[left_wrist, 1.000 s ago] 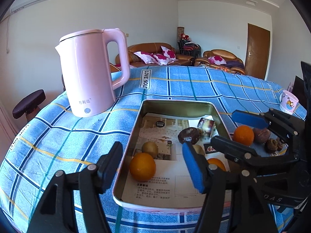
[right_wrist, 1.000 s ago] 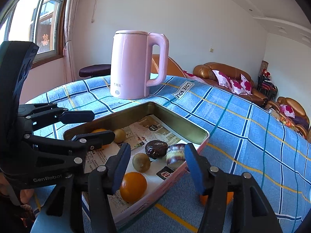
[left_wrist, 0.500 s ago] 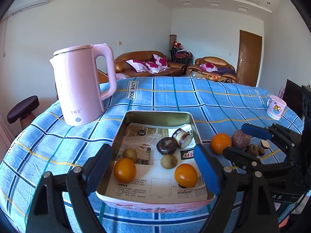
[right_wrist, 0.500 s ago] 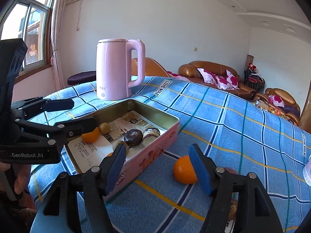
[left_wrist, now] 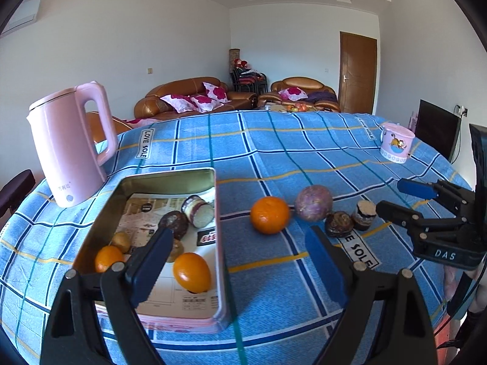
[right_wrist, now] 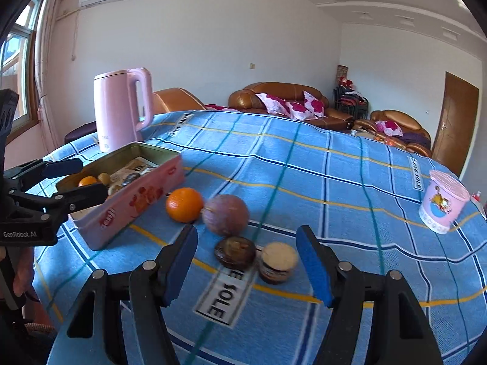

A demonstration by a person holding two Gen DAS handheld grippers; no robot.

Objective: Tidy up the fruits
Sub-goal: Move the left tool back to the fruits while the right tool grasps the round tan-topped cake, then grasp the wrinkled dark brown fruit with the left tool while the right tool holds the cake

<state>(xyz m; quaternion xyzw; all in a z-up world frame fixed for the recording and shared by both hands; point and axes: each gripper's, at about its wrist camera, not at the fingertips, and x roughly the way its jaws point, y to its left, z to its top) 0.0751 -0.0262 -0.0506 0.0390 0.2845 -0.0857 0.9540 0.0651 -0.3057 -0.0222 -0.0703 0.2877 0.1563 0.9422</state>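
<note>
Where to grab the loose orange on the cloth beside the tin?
Take the orange across its middle, coming from above. It is round, so any axis works, but the purple fruit crowds one side and the tin stands near the other; set the fingers front and back.

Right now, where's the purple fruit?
The purple fruit sits on the blue tablecloth outside the tin, just right of the loose orange in both views, with the dark shrivelled fruit in front.

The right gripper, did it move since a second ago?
Yes. The right gripper was over the pink tin's near corner; now the tin sits off to its left, and it frames the fruit on the cloth.
</note>
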